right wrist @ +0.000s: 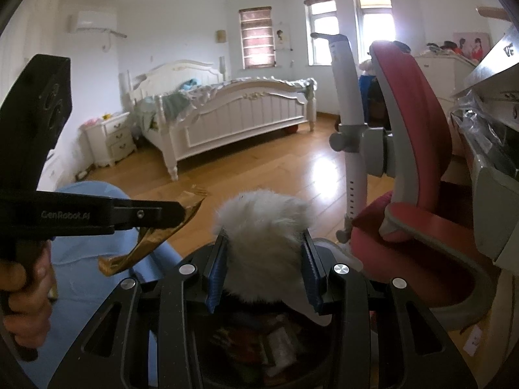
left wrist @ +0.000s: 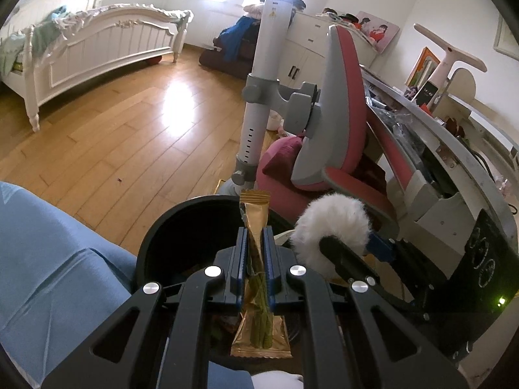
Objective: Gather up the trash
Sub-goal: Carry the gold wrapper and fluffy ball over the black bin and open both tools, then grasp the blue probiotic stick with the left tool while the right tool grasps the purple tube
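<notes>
**A:** What is your left gripper (left wrist: 254, 243) holding?

**B:** Your left gripper's fingers are clamped on a gold snack wrapper (left wrist: 256, 278) with green sticks inside. It hangs over the open mouth of a black trash bin (left wrist: 155, 246), which sits just in front of your blue-clad knee (left wrist: 48, 259).

**A:** And your right gripper (right wrist: 264, 256)?

**B:** A white fluffy ball (right wrist: 262, 230) sits between its blue pads, which touch its fur on both sides. It is also above the bin, where other rubbish shows below.

**A:** What surrounds you?

**B:** A red desk chair (right wrist: 418, 149) stands just beyond the bin, a desk (left wrist: 454, 149) to the right, a white bed (right wrist: 243, 113) well across the wooden floor (left wrist: 113, 136).
</notes>
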{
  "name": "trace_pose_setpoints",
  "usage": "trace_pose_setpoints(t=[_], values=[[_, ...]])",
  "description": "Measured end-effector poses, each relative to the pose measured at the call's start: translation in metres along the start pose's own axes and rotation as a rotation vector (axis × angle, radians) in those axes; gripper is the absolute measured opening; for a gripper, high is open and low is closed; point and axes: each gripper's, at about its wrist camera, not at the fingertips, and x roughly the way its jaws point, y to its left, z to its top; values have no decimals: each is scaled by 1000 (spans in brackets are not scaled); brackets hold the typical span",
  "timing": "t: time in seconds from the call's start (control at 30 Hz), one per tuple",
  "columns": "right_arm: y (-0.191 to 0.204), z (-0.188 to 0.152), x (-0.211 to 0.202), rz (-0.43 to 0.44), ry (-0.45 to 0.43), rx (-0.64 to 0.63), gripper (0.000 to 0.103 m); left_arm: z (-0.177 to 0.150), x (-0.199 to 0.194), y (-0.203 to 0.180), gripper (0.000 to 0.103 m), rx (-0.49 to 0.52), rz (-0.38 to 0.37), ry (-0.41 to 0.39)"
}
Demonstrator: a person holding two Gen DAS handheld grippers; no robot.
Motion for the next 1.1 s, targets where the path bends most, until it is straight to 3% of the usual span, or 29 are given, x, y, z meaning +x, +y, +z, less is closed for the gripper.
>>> trace_pose_setpoints(t=[0.07, 0.1, 0.13, 0.17, 0.2, 0.43, 0.63, 0.83, 0.97, 1.1], values=[[3, 1, 1, -10, -2, -14, 53, 1, 1, -1, 19, 4, 19, -1], [4, 1, 0, -16, -4, -18, 63, 2, 0, -1, 34, -1, 32, -6], [6, 1, -1, -22, -11, -22, 68, 3, -1, 0, 44, -5, 39, -11], [7, 1, -3, -24, -20, -27, 72, 3, -4, 0, 66, -9, 48, -25], [8, 2, -4, -25, -21, -32, 72, 4, -8, 1, 75, -8, 50, -46], [24, 1, -13, -16, -18, -57, 72, 1, -40, 9, 76, -28, 50, -82], [56, 4, -27, 68, -12, -74, 72, -17, -99, 33, 77, -79, 110, -129], [112, 7, -39, 209, 29, -114, 72, -57, -169, 86, 77, -177, 260, -159], [156, 5, -40, 338, 101, -115, 72, -97, -210, 128, 77, -260, 365, -150], [200, 1, -38, 408, 185, -135, 72, -133, -233, 160, 76, -317, 443, -119]])
